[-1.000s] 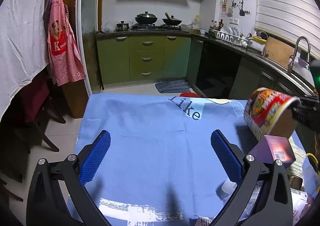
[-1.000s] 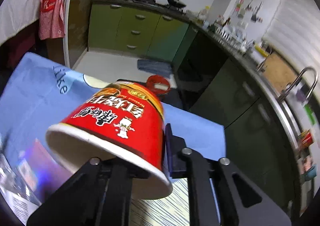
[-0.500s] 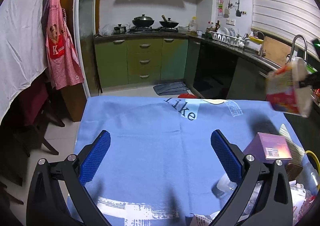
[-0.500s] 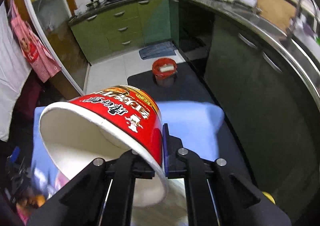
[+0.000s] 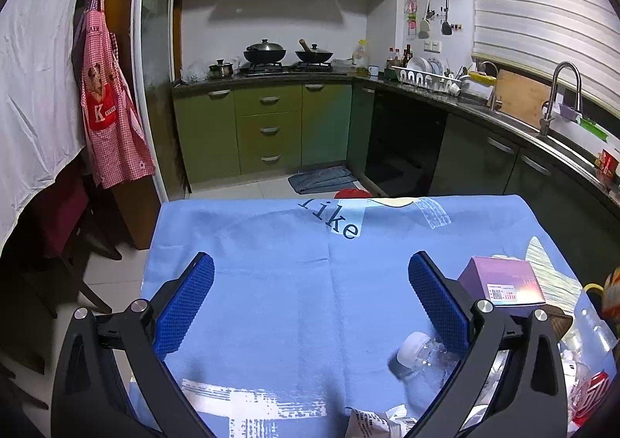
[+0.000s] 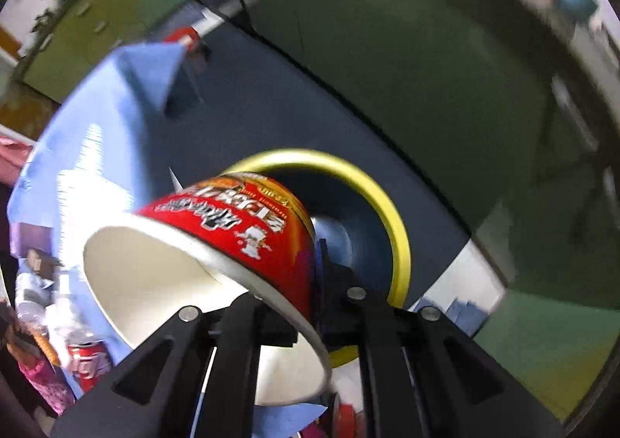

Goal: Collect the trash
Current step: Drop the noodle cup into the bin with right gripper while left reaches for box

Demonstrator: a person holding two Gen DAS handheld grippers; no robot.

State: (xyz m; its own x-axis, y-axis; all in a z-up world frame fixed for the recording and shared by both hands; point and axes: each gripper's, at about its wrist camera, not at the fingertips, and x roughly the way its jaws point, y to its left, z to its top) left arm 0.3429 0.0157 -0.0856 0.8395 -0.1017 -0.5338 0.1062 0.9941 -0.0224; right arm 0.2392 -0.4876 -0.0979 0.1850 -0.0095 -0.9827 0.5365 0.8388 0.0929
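Note:
A red instant-noodle cup (image 6: 240, 221), empty and white inside, lies tilted in my right gripper (image 6: 314, 267), which is shut on the cup's wall near the rim. The gripper points steeply down, holding the cup over a yellow-rimmed bin (image 6: 389, 205) on the dark floor beside the table. My left gripper (image 5: 310, 263) hangs open over the blue tablecloth (image 5: 290, 294) with nothing between its blue pads (image 5: 438, 298). Beside its right finger sit a purple box (image 5: 500, 281) and a clear plastic bottle (image 5: 422, 356). A sliver of the cup (image 5: 612, 294) shows at the right edge.
Crumpled wrappers (image 5: 372, 422) lie at the table's near edge. A red can (image 6: 87, 362) and more litter crowd the table's near right corner. Green kitchen cabinets (image 5: 267, 128) and a counter with a sink tap (image 5: 558, 89) run behind and to the right. Dark chairs (image 5: 58, 229) stand left.
My right gripper swung the cup off the table to the right and tipped downward over the yellow-rimmed bin. The left gripper drifted slightly, bringing the bottle and wrappers more into view.

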